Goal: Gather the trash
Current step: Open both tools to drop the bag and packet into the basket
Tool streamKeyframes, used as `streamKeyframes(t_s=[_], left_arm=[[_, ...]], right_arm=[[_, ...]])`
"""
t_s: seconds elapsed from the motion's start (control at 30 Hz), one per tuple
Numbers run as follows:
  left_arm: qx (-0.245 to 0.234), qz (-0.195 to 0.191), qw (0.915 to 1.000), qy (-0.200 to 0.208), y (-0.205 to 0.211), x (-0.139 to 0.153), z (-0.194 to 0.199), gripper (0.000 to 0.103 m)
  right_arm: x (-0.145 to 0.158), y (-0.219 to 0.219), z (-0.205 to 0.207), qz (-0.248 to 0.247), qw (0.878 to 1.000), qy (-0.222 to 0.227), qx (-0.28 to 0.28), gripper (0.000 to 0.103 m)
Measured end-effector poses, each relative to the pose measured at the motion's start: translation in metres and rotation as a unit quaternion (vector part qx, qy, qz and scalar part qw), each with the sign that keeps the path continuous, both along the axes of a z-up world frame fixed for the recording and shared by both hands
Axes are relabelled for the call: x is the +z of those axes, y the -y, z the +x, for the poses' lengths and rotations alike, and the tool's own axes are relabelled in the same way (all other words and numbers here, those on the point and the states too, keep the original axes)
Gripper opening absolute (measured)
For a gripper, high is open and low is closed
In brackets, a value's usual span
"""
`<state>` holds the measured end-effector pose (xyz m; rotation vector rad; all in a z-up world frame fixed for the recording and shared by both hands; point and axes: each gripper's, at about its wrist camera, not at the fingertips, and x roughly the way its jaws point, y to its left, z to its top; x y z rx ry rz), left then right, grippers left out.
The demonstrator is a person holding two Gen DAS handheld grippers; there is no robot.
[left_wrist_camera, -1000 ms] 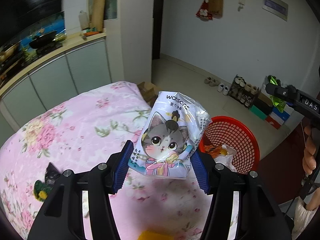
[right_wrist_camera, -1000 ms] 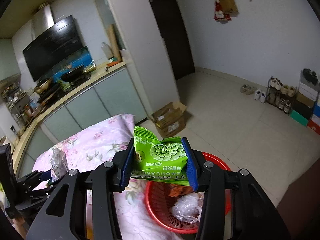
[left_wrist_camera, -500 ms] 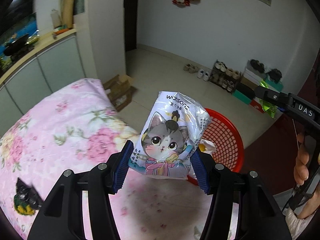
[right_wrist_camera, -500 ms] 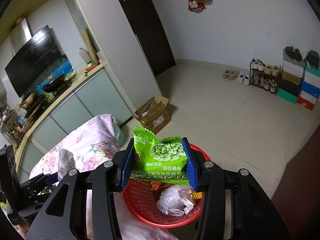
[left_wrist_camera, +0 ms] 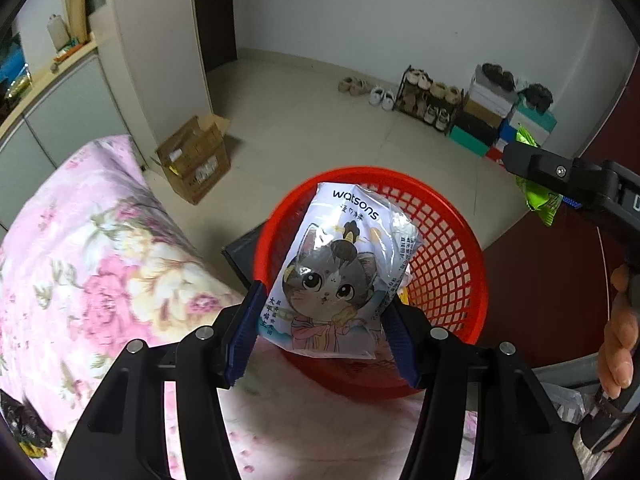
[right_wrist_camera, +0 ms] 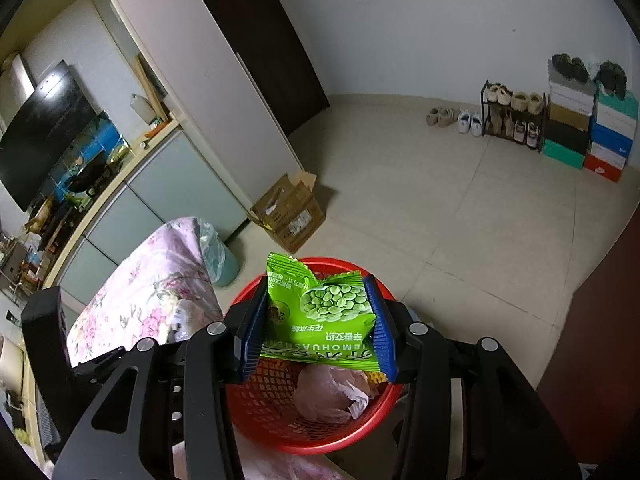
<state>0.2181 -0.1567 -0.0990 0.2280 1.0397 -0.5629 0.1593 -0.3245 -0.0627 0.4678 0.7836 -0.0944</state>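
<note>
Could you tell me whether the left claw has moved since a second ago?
Yes. The left claw, shut on the cat packet, has moved from above the bed to over the red basket.

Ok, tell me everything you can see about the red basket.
The red basket is round, apparently plastic, with a lattice of small openings in its wall and a solid smooth rim. It sits upright beside the pink floral cloth; what it stands on cannot be made out. Inside lie a crumpled pale plastic bag and some orange and yellow scraps. The cat-print packet and the green pea snack packet are each held above it, not yet dropped in.
</note>
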Motion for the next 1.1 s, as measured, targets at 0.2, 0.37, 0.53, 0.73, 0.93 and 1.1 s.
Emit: streamKeyframes(t_s=[0.2,0.37,0.53,0.73,0.93,1.1], left_arm=[[-0.013,0.014,0.9996,-0.019,0.011,-0.017,0.004,0.057],[-0.015,0.019,0.9993,-0.027,0.01,-0.029,0.005,0.07],[-0.006,0.01,0.9995,-0.03,0.005,-0.029,0.004,0.078],[0.015,-0.001,0.9997,-0.018,-0.017,-0.016,0.002,0.081],[0.035,-0.008,0.9994,-0.004,-0.037,-0.004,-0.003,0.081],[0.056,-0.016,0.9982,0.01,-0.06,0.007,-0.012,0.081]], right_arm=[[-0.014,0.001,0.009,0.008,1.0,-0.022,0.003,0.049],[-0.019,0.011,0.01,0.047,0.998,-0.029,-0.005,0.071],[-0.02,0.006,0.008,0.039,0.999,-0.032,0.002,0.071],[-0.016,0.006,0.006,0.036,0.999,-0.027,0.003,0.071],[-0.008,-0.004,0.002,0.024,0.999,-0.019,0.01,0.071],[-0.004,-0.015,0.001,0.014,1.0,-0.015,0.019,0.071]])
